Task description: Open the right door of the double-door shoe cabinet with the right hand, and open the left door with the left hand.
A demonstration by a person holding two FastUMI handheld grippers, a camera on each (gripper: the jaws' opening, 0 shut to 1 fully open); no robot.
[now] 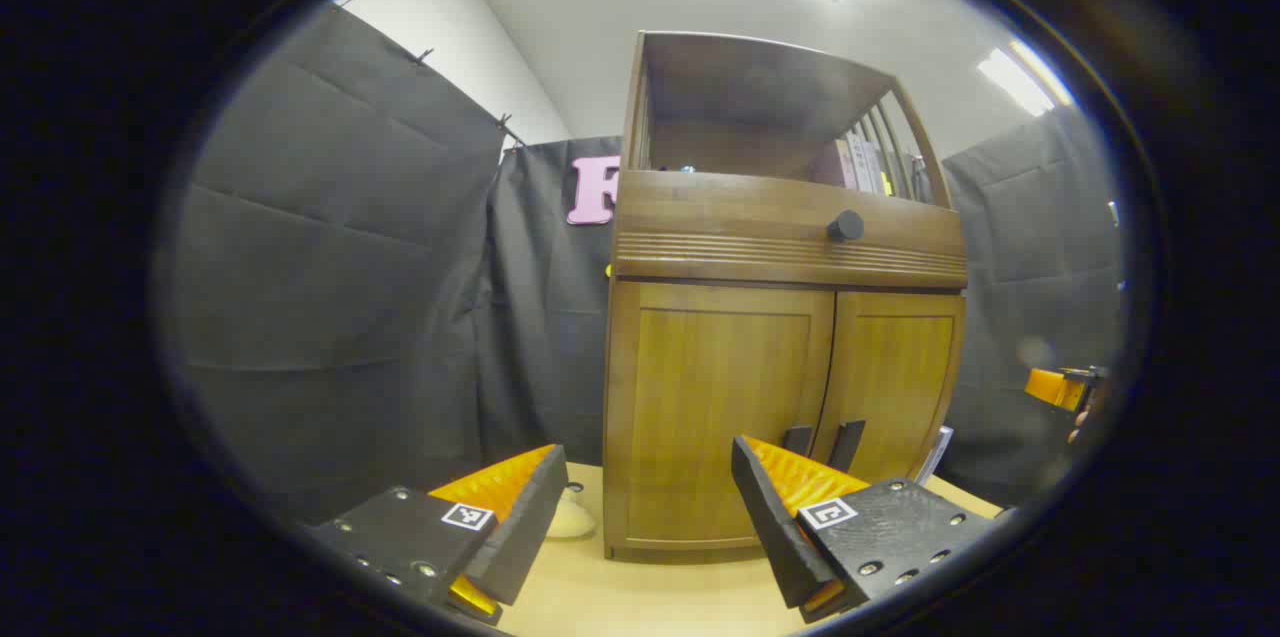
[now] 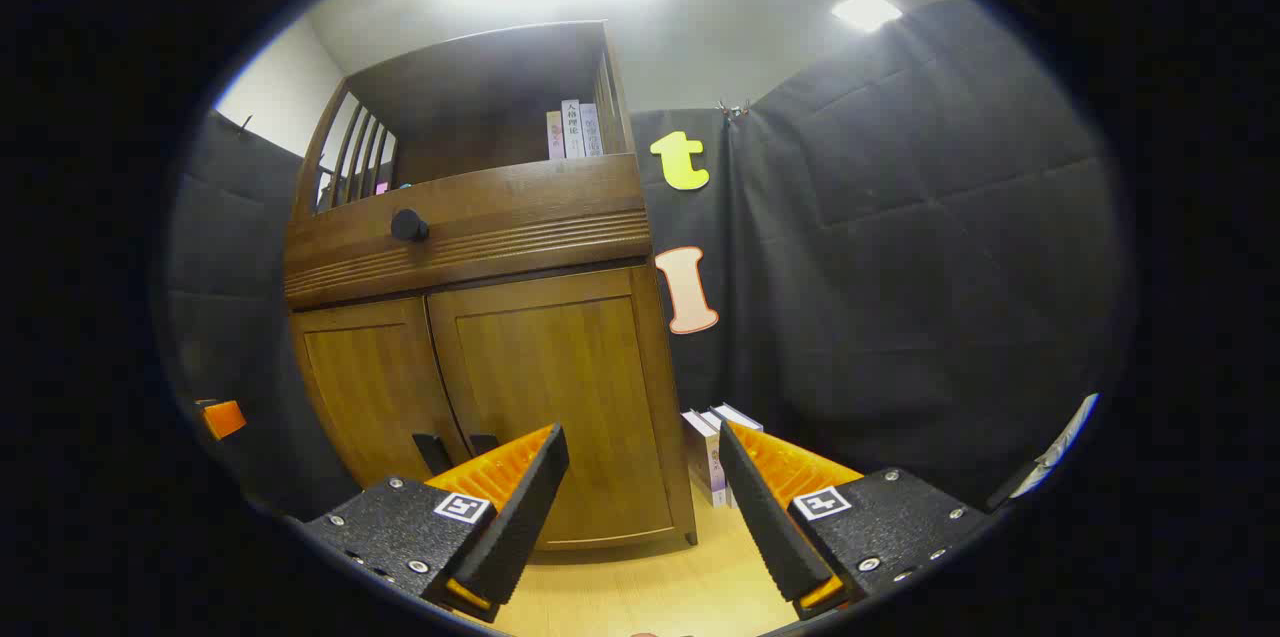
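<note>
Black cloth walls; shoe cabinet (image 1: pixel 780 347) doors shut; books (image 2: pixel 712 452) beside it; both grippers' fingers (image 1: pixel 520 507) wide, empty.

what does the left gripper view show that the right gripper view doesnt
Left gripper view alone: a pale rounded object on the table at the cabinet's left foot, and the cabinet's left side panel.

Right gripper view alone: books standing on the table by the cabinet's right side.

Both: the wooden shoe cabinet with left door and right door closed, two dark handles at the centre seam, a round knob on the drawer front, books on the top shelf, and each view's own gripper, left gripper and right gripper, open.
</note>
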